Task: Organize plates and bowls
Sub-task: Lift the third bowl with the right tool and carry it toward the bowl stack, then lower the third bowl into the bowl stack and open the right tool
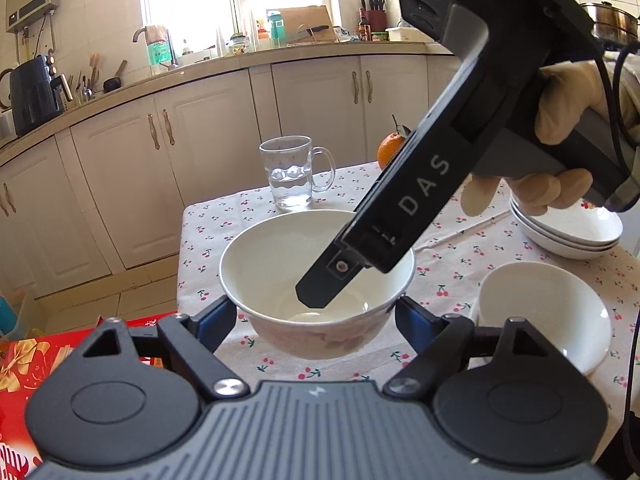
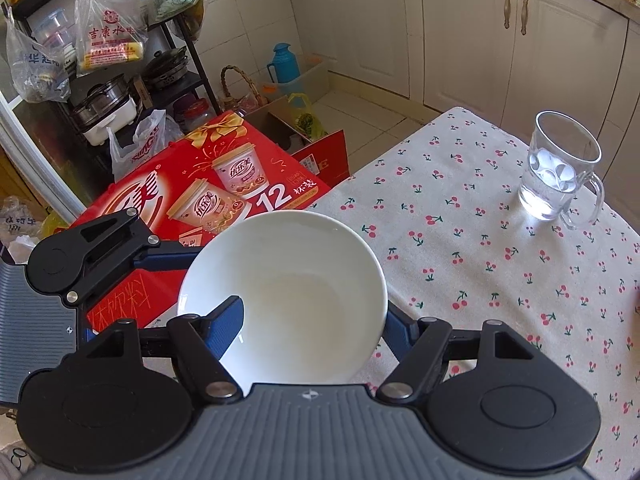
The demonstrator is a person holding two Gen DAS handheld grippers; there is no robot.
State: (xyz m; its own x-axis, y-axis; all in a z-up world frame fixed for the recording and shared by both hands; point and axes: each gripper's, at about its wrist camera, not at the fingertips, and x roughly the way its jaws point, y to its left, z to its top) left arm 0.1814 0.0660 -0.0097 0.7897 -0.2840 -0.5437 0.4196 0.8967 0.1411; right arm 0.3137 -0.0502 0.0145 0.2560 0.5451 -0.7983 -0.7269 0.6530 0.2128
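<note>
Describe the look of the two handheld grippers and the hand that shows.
Both the left gripper and right gripper have ribbed grey bodies, black round-ended linkage arms with silver pivot screws, and blue finger pads. The right one's black side reads "DAS", with a black cable trailing behind. The hand wears a cream glove.

A white bowl (image 1: 316, 280) is sitting between the left gripper's (image 1: 316, 316) blue fingers (image 1: 218, 320), which are flanking its sides. The right gripper (image 1: 320, 292) is reaching down into it (one black finger inside the rim). A glass mug (image 1: 290, 172), orange (image 1: 390, 148) and stacked plates (image 1: 568, 236) are resting on the cherry-print tablecloth (image 1: 460, 272).
</note>
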